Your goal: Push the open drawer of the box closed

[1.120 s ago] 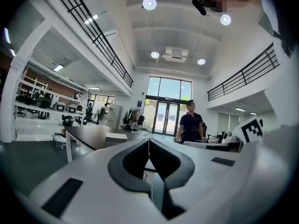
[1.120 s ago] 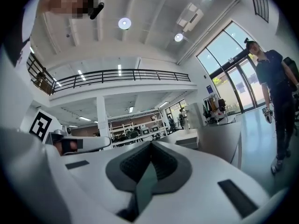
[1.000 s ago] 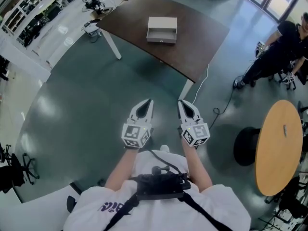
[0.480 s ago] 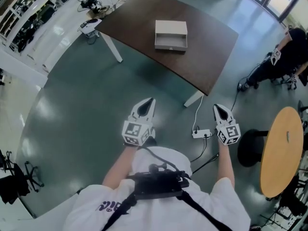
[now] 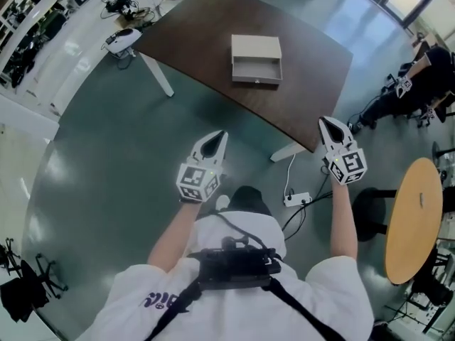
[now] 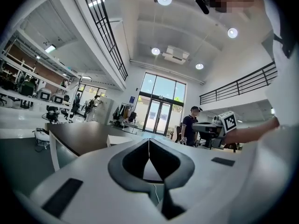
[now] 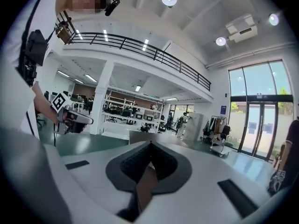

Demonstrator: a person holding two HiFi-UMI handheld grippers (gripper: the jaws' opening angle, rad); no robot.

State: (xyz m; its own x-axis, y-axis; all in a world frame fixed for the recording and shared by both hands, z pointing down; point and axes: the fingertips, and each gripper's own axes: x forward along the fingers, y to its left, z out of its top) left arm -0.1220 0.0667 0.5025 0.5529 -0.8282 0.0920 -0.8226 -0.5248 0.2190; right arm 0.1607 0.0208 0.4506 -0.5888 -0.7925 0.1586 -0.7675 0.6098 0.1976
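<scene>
R gripper (image 5: 326, 122) is pressed shut, nothing in it, hanging by the near corner of the table (image 5: 192, 27). L gripper (image 5: 221, 134) is also shut & empty, over the floor, short of the table edge. Box (image 5: 256, 47) sits mid-table, well ahead of both, approx between them. Can't call which is nearer, tho R reaches further fwd. Drawer (image 5: 257, 71) sticks out twd the person, open side up, front panel facing back at the grippers. Box's wide face runs left-right; slide axis runs straight away from the person. So the push prob needs to go fwd, away from the body, square onto that front panel.
</scene>
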